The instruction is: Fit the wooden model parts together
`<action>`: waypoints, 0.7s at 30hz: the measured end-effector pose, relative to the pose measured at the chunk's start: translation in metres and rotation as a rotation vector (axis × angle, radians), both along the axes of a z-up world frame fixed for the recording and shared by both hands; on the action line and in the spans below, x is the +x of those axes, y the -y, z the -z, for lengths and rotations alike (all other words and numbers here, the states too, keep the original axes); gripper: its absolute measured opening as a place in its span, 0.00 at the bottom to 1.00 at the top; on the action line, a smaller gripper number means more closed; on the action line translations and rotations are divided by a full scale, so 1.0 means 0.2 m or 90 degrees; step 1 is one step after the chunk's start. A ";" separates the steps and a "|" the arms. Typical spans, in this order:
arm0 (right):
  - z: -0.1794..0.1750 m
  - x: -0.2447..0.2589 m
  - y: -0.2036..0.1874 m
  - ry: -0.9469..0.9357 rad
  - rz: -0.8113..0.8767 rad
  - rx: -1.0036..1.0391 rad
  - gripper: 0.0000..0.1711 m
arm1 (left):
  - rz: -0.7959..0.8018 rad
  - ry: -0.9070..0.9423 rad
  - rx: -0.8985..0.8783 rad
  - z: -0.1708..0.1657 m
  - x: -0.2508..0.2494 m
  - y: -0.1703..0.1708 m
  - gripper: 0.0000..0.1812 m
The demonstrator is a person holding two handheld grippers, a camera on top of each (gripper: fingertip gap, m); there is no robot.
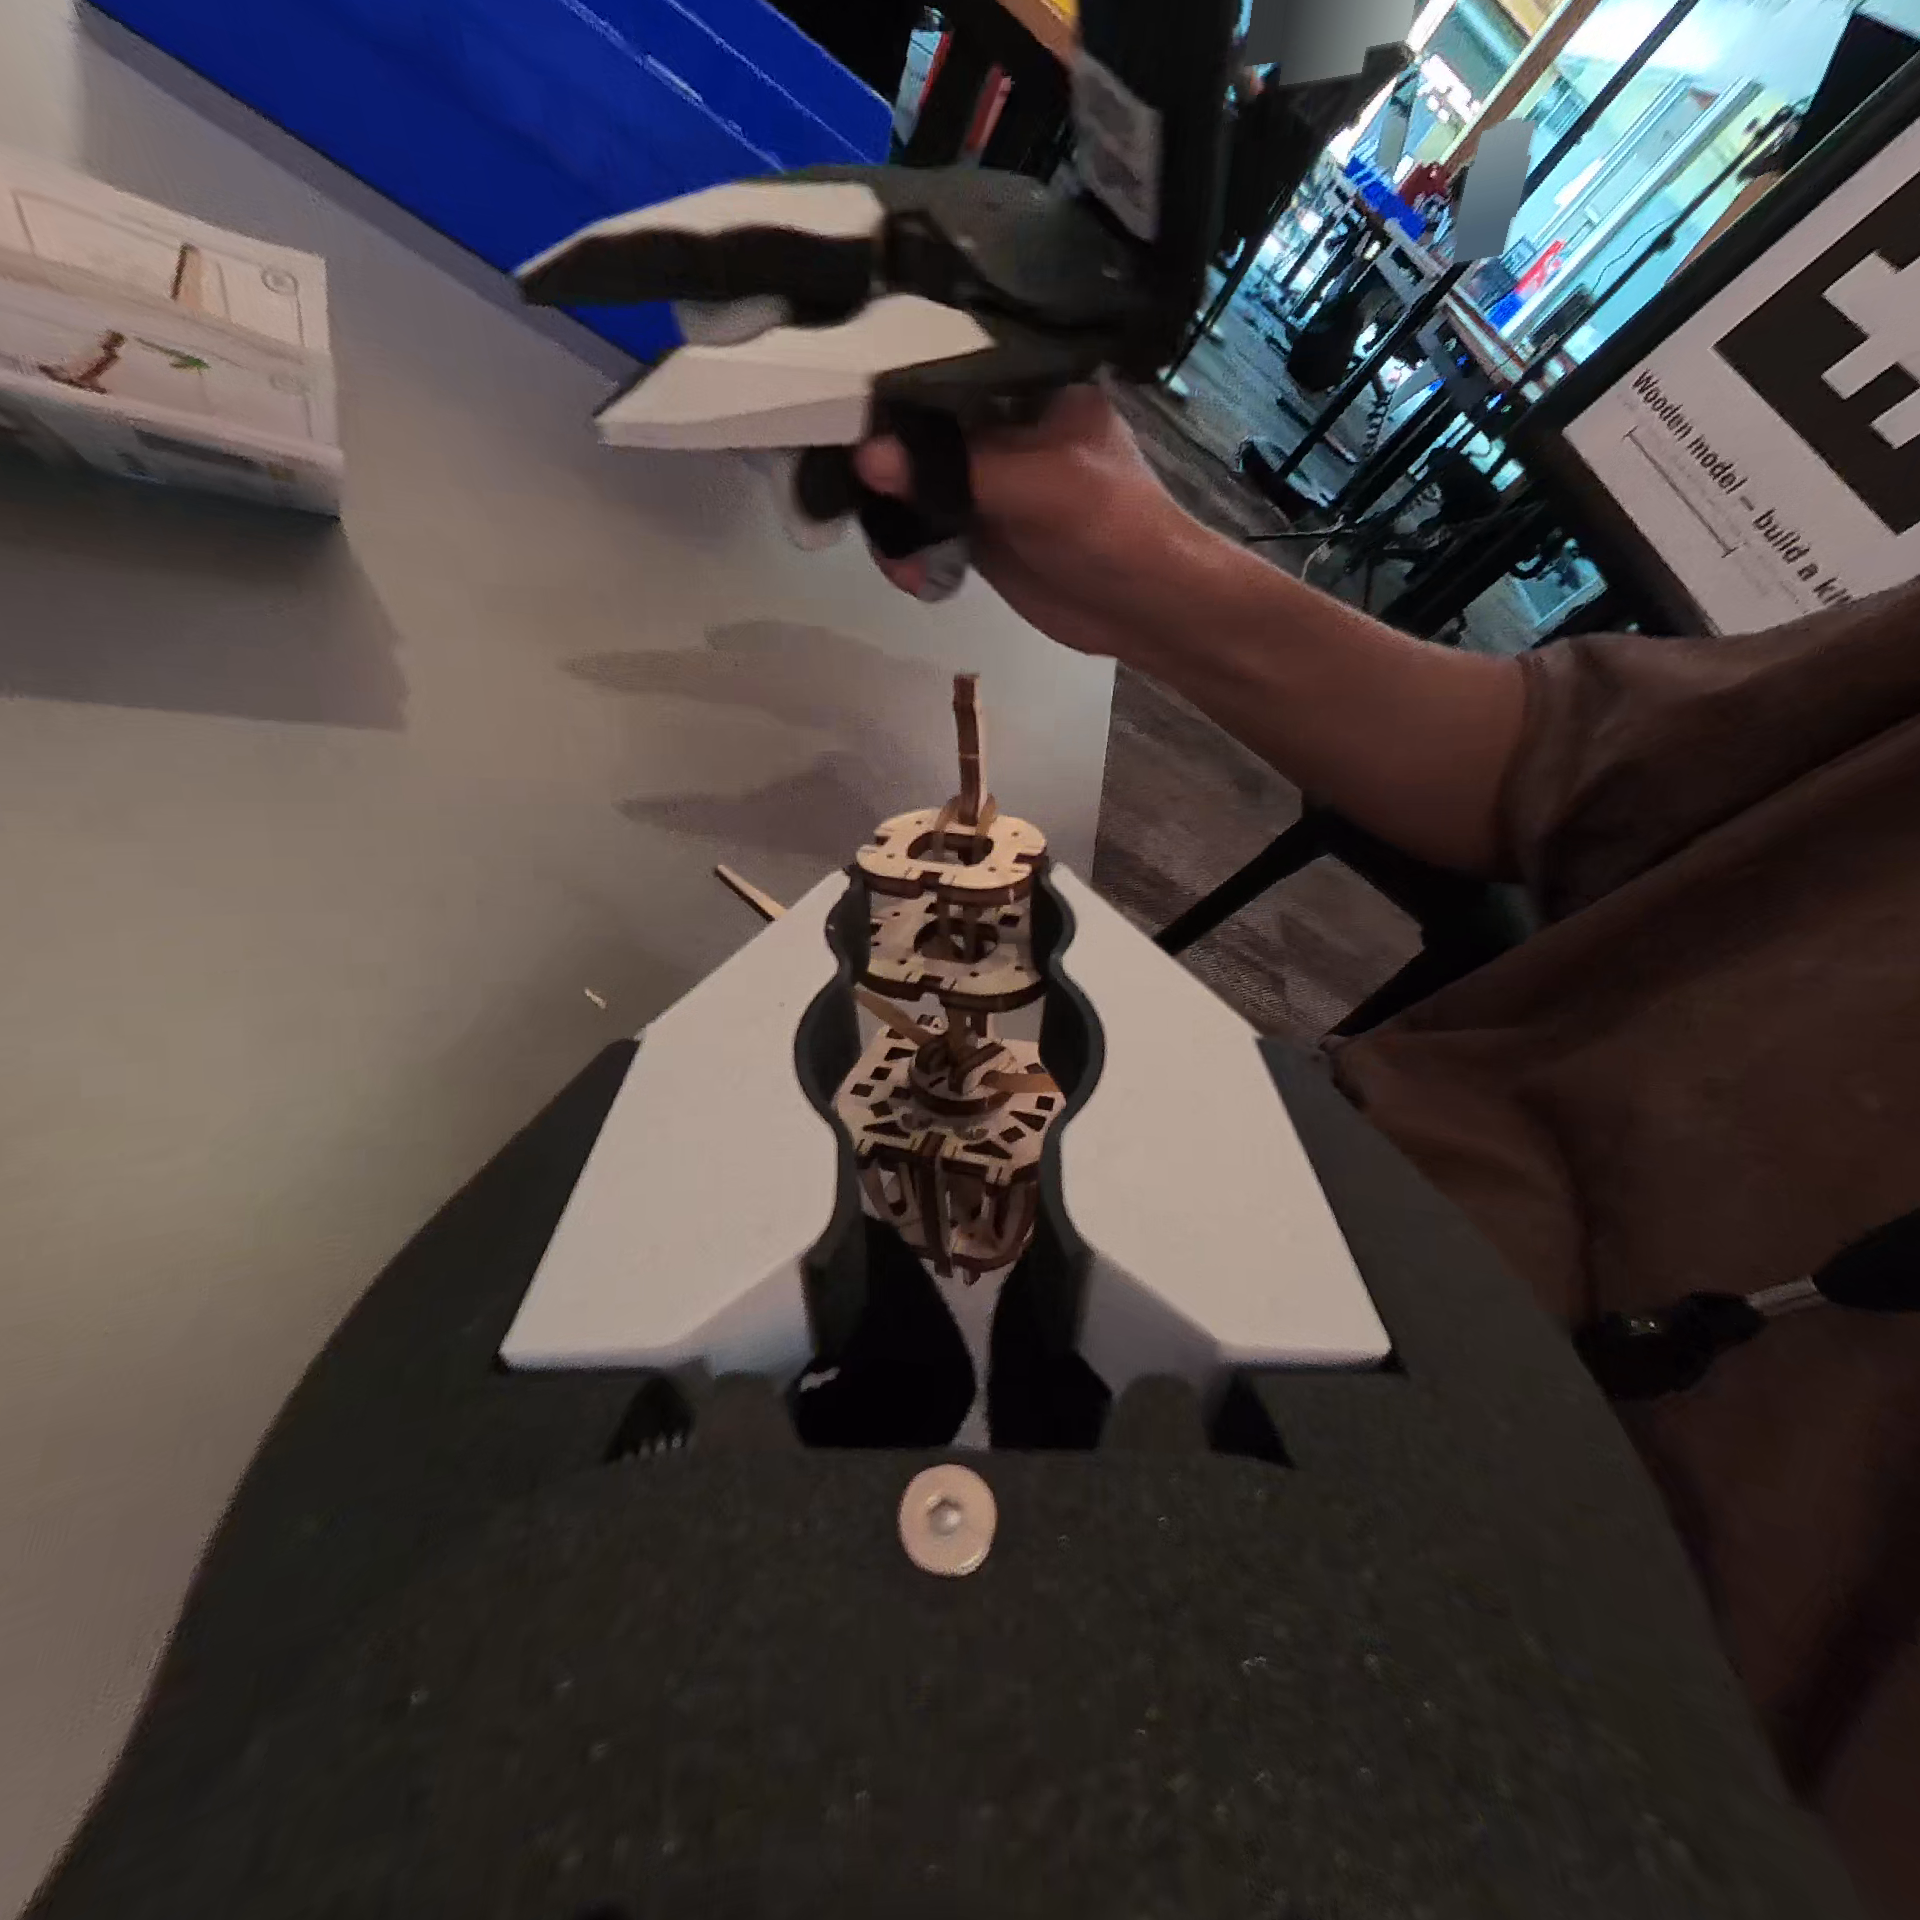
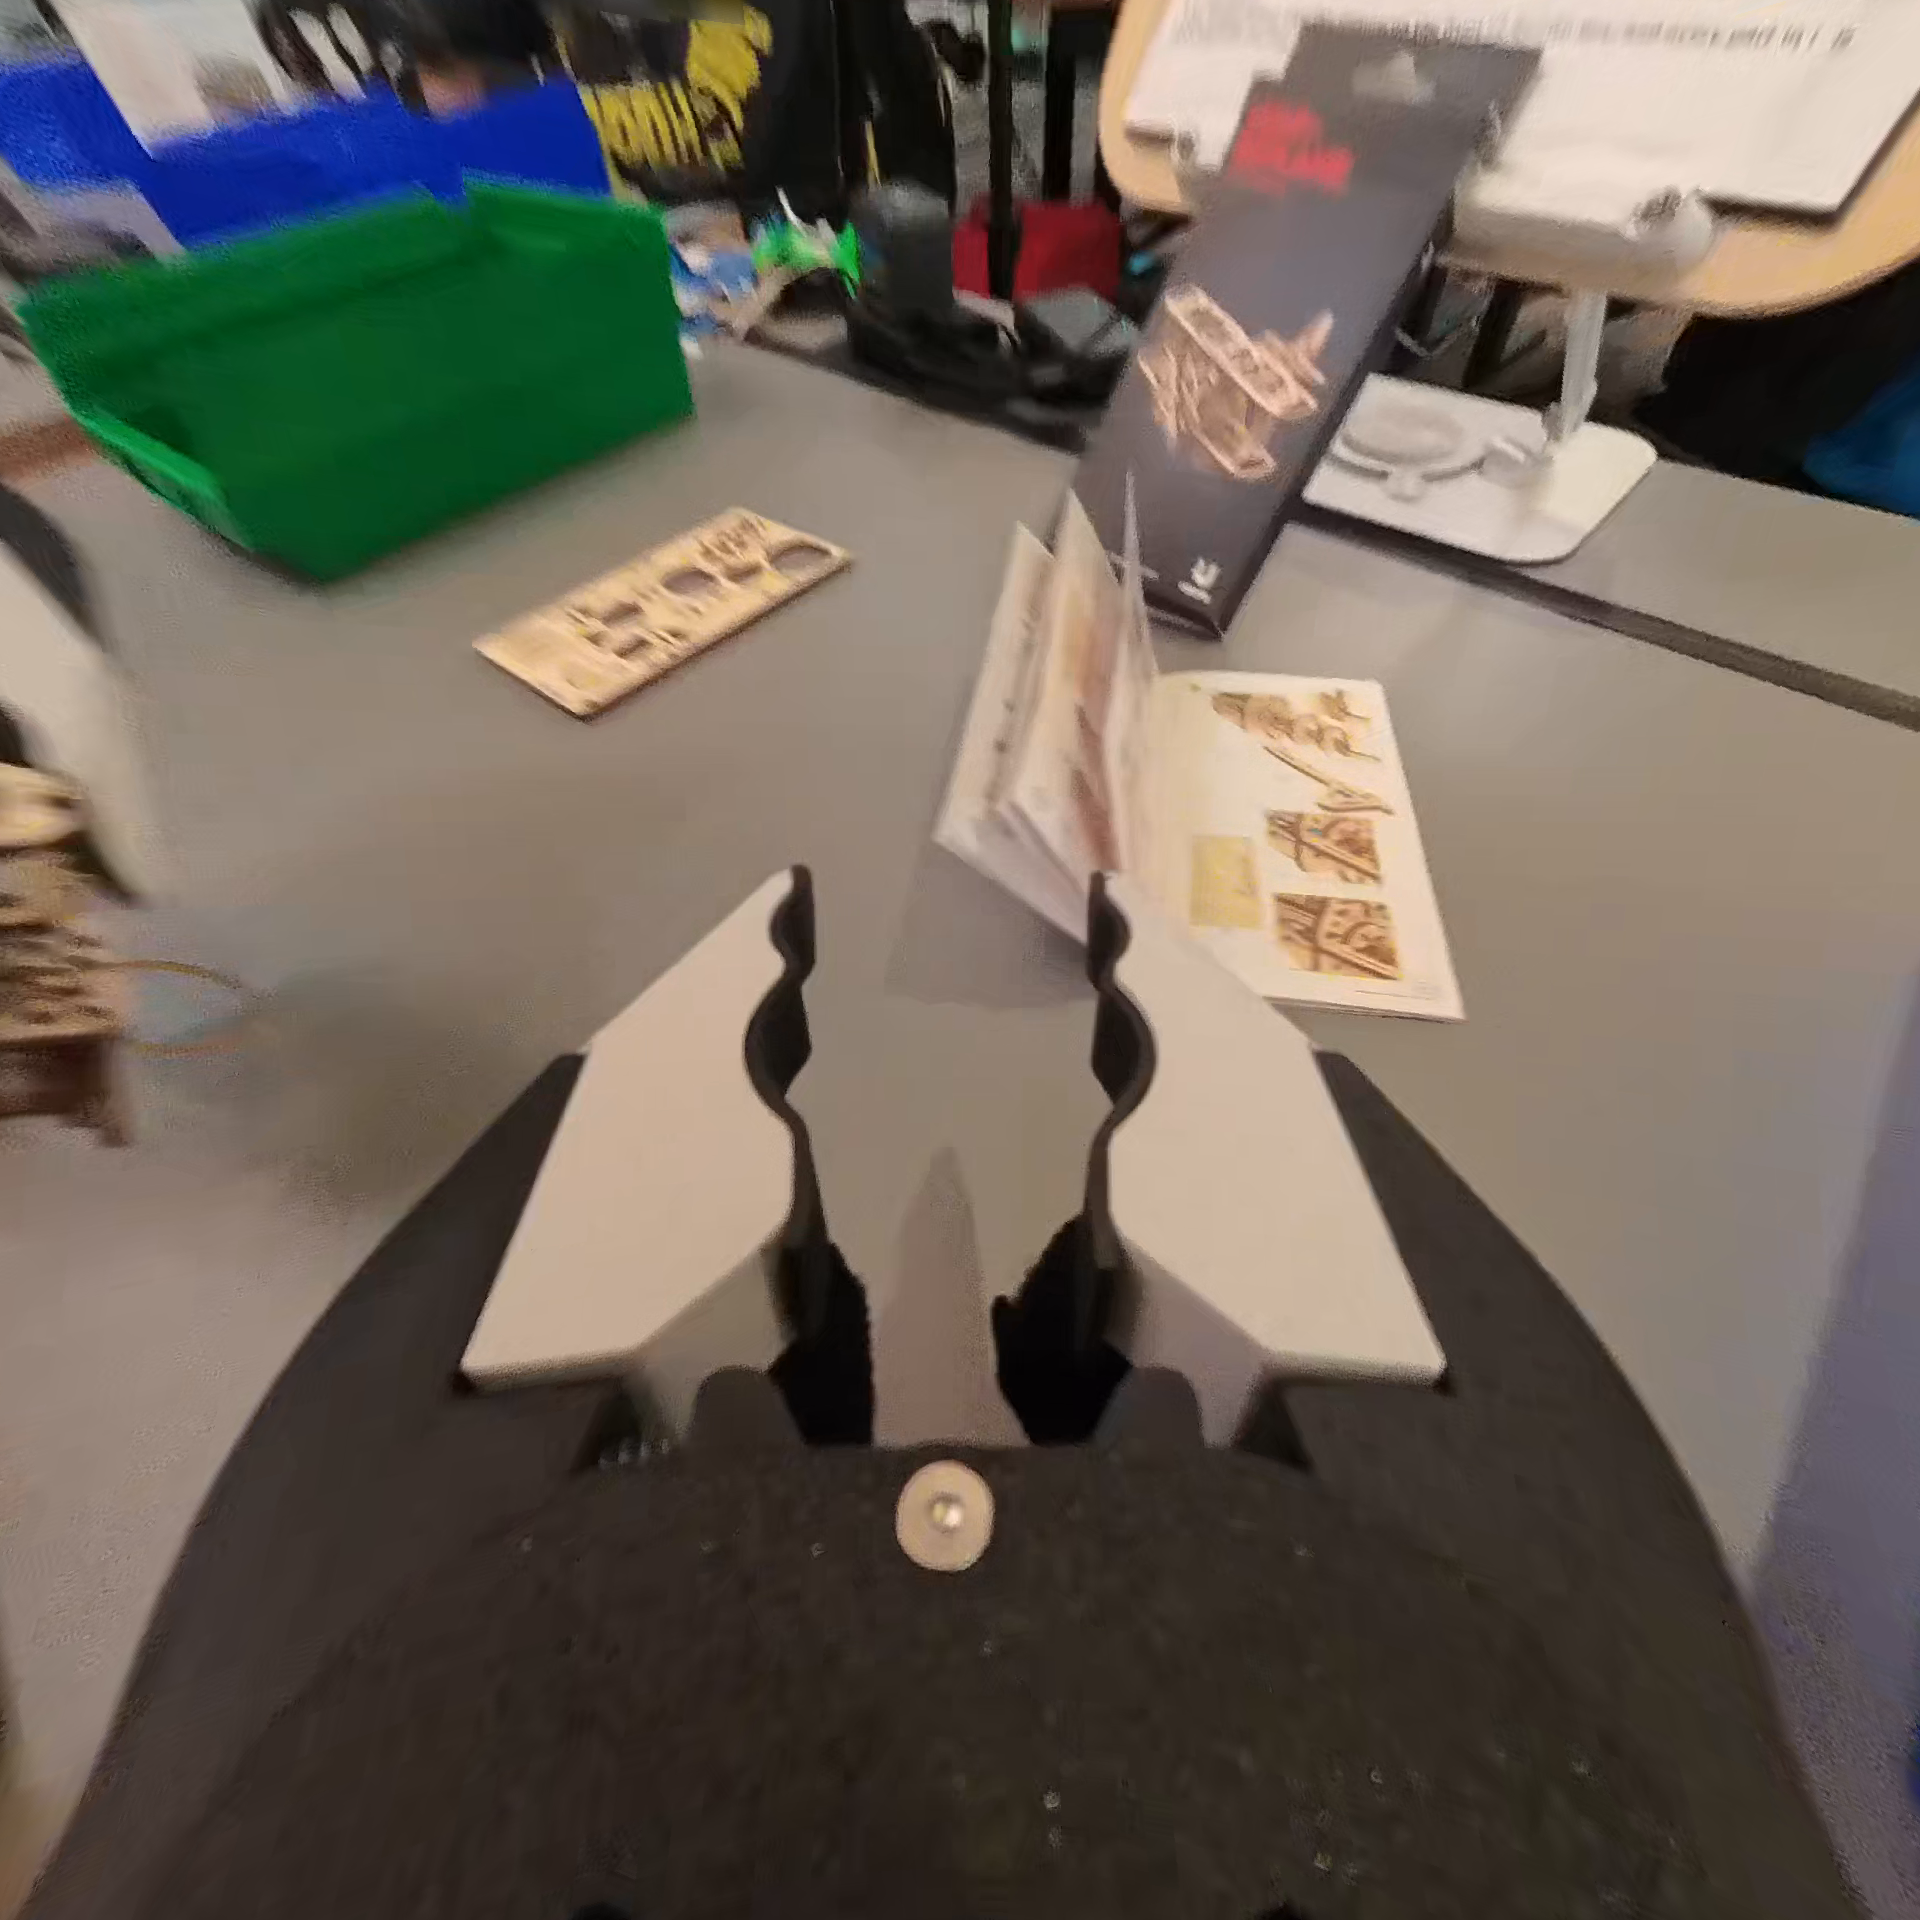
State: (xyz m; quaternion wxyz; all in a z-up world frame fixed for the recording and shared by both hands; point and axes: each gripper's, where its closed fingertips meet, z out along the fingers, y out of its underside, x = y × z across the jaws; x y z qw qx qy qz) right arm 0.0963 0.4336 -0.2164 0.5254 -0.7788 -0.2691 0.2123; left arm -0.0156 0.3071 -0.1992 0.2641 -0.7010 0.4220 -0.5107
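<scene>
Wooden model (image 1: 951, 1049): pale laser-cut sub-assembly, several stacked slotted plates, held off the table between the fingers of the left gripper (image 1: 951, 914).
Left grip: fingers clamped on the model's sides; its plates sit in the scalloped black pads, one narrow strip poking out past the fingertips.
Right gripper (image 2: 945, 914): fingers apart, nothing between them; pointing at the grey table (image 2: 416, 831).
Right gripper, seen from left wrist view (image 1: 644, 353): raised above and beyond the model, well apart from it, carried by a person's hand (image 1: 1049, 499). Blurred, so prob. moving.
Model vs right fingers: in right wrist view it's only a blur at the far left edge, off to the side of the open fingers, not between them.
Done so far: judging by the build, a good few parts already slotted together; looks partway, not finished.
Left to do: parts sheet (image 2: 665, 608) lies flat on the table w/ many cut-outs; can't tell how many pieces remain in it. No loose part in the right fingers, so the next piece prob. needs fetching.
Nearby: open instruction booklet (image 2: 1247, 810) just ahead of the right fingers; dark kit box (image 2: 1268, 343) standing behind it.
Further out: green bin (image 2: 364, 374) at the table's far left; a thin wooden sliver (image 1: 750, 891) on the table beside the left fingertips.
</scene>
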 end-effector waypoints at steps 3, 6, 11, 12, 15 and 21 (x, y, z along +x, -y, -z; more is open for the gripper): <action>0.05 0.01 -0.17 0.059 -0.042 0.011 0.32 | -0.011 -0.003 0.012 -0.01 0.00 0.01 0.16; -0.04 0.09 -0.38 0.044 -0.002 0.034 0.26 | -0.025 -0.009 0.012 0.01 0.00 0.03 0.16; 0.08 0.14 -0.64 0.040 0.007 -0.151 0.23 | -0.049 -0.026 0.010 0.06 -0.02 0.01 0.16; 0.15 0.09 -0.66 0.029 -0.019 -0.184 0.26 | -0.048 -0.034 0.011 0.07 -0.02 0.00 0.16; 0.32 -0.01 -0.63 0.058 -0.075 -0.239 0.30 | -0.043 -0.058 0.029 0.09 -0.03 -0.04 0.16; 0.46 -0.09 -0.55 0.170 -0.060 -0.220 0.38 | -0.040 -0.068 0.029 0.12 -0.04 -0.14 0.16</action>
